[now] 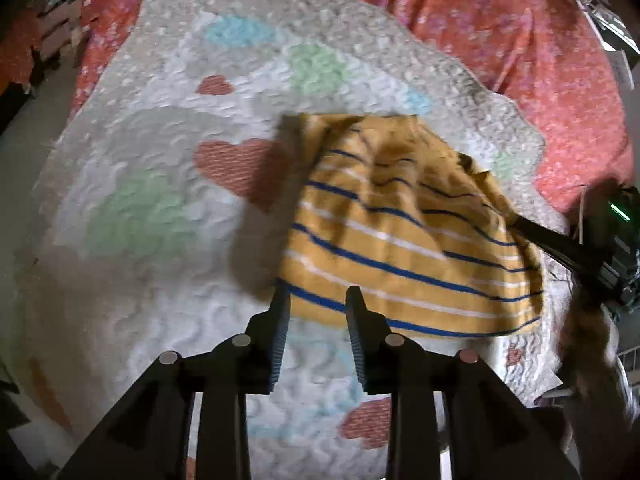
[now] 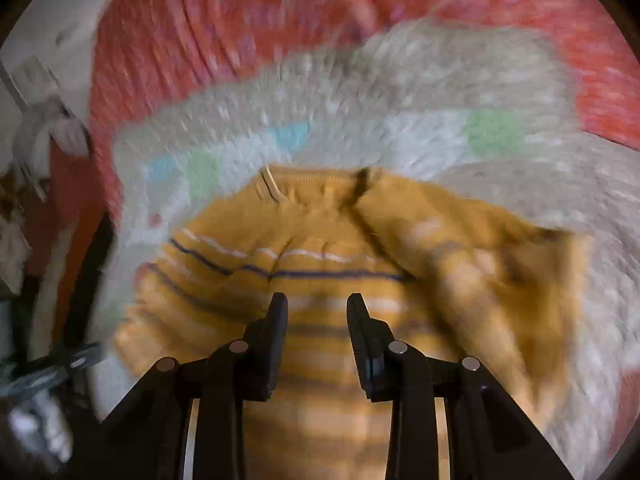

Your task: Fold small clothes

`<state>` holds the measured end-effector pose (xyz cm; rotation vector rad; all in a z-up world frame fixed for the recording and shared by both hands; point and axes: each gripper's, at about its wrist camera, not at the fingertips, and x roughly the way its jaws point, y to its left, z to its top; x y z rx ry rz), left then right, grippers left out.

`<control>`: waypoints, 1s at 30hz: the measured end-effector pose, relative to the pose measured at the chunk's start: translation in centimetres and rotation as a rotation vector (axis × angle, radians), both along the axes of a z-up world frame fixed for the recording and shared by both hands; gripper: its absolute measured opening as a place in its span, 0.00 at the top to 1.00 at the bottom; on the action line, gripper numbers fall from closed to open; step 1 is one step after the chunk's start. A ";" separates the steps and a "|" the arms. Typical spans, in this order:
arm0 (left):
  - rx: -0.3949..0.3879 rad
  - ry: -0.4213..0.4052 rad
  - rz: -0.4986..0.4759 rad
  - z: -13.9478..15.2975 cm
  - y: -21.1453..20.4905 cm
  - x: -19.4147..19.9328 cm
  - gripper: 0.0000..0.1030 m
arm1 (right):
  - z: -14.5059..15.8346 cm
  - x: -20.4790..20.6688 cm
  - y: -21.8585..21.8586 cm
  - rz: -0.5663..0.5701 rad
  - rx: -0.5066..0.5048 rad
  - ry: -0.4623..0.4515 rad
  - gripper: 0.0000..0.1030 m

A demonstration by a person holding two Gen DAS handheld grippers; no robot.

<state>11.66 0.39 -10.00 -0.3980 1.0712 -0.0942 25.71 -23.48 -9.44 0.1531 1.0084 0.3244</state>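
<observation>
A small mustard-yellow sweater with blue and white stripes lies rumpled on a quilt. In the left wrist view my left gripper is open at the sweater's near left hem, with nothing pinched between its fingers. The right tool's black finger reaches in at the sweater's right edge. In the blurred right wrist view the sweater lies collar away from me, one side folded over to the right. My right gripper is open just above the striped body, with only cloth showing in the gap.
The white and grey quilt with heart and pastel patches lies on a red floral sheet that shows around it. A blurred hand holds the right tool. Room clutter lines the far left edge.
</observation>
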 end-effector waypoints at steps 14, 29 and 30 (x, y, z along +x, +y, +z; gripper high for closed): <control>-0.063 0.013 -0.038 0.0 -1.8 -0.9 0.65 | 1.3 -2.5 -20.0 -0.575 0.057 -0.020 0.62; -0.044 0.067 -0.322 3.5 -18.4 8.9 0.59 | -3.6 -16.7 -16.9 -0.443 0.343 -0.008 0.47; -0.030 0.060 -0.337 3.8 -19.7 9.8 0.59 | -3.8 -16.5 -16.6 -0.432 0.356 -0.006 0.47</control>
